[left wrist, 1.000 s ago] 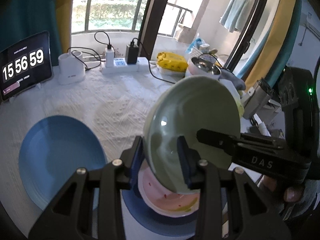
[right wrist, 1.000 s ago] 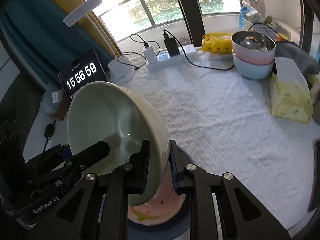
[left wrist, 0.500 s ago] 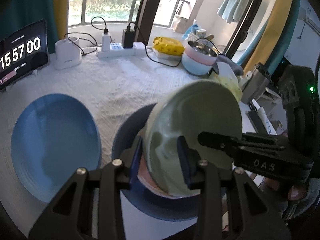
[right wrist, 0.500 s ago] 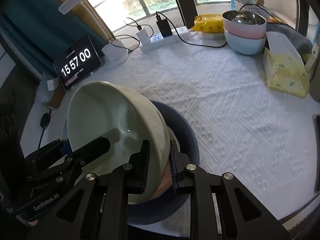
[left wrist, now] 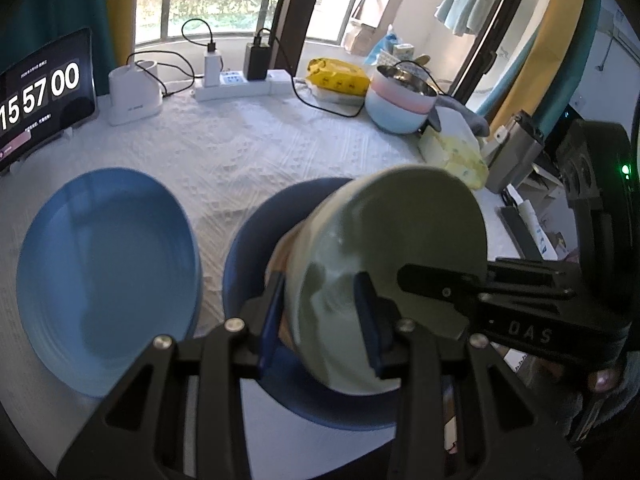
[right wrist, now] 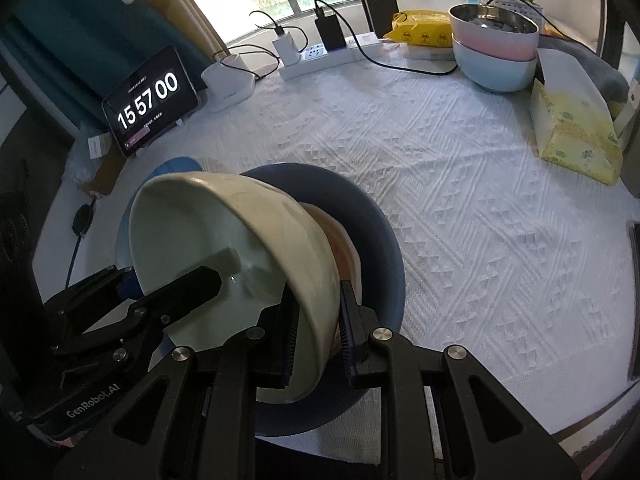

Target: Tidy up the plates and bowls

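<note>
Left gripper [left wrist: 320, 312]: clamped on the near rim of the green bowl [left wrist: 384, 272].
Right gripper [right wrist: 318, 320]: clamped on the same bowl's rim from the other side.
Green bowl: tilted steeply, held over a pink bowl [right wrist: 348, 256].
Pink bowl: sits in the dark blue plate [right wrist: 376, 232] at the near table edge.
Light blue plate [left wrist: 104, 276]: left of the dark one, just beside it.
Stacked bowls [right wrist: 494, 52]: far right on the white tablecloth [right wrist: 440, 184].
</note>
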Motion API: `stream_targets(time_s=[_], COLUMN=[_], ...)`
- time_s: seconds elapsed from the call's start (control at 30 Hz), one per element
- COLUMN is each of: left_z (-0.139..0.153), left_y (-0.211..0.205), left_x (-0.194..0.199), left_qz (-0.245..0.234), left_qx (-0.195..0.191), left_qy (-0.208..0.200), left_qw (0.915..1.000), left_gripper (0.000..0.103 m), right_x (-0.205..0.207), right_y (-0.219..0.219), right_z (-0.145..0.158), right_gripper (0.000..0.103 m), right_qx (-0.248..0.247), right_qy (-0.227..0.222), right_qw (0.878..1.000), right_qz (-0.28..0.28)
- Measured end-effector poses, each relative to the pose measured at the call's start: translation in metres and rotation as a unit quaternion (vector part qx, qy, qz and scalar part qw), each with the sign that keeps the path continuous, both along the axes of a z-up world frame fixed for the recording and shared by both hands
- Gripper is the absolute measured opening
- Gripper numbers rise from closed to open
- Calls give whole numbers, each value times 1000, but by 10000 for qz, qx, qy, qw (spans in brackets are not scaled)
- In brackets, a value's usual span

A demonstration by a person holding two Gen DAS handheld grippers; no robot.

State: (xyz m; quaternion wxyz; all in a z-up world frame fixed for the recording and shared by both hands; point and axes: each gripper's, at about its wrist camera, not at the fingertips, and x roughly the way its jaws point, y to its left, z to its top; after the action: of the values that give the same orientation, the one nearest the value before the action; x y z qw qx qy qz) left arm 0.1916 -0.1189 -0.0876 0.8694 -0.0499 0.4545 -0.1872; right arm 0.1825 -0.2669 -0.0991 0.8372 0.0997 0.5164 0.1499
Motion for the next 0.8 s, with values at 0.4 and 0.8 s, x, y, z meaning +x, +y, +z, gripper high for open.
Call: stream_targets(time_s=[0.4,0.8], left_z=[-6,-5], left_y=[2,2], left_x=[-2,-6], left_qz=[-15,-35], left_qx=[102,224], left_qy=[49,-99], left_qw=[9999,9997], left_gripper=[36,36], right_x=[-4,-12], right_y=[9,23], right_z=[-1,1], right_gripper=[21,22], right_qx=[-373,-1094], right_qy=[-93,-428], right_qw=[9990,9915], right_qz=[231,564])
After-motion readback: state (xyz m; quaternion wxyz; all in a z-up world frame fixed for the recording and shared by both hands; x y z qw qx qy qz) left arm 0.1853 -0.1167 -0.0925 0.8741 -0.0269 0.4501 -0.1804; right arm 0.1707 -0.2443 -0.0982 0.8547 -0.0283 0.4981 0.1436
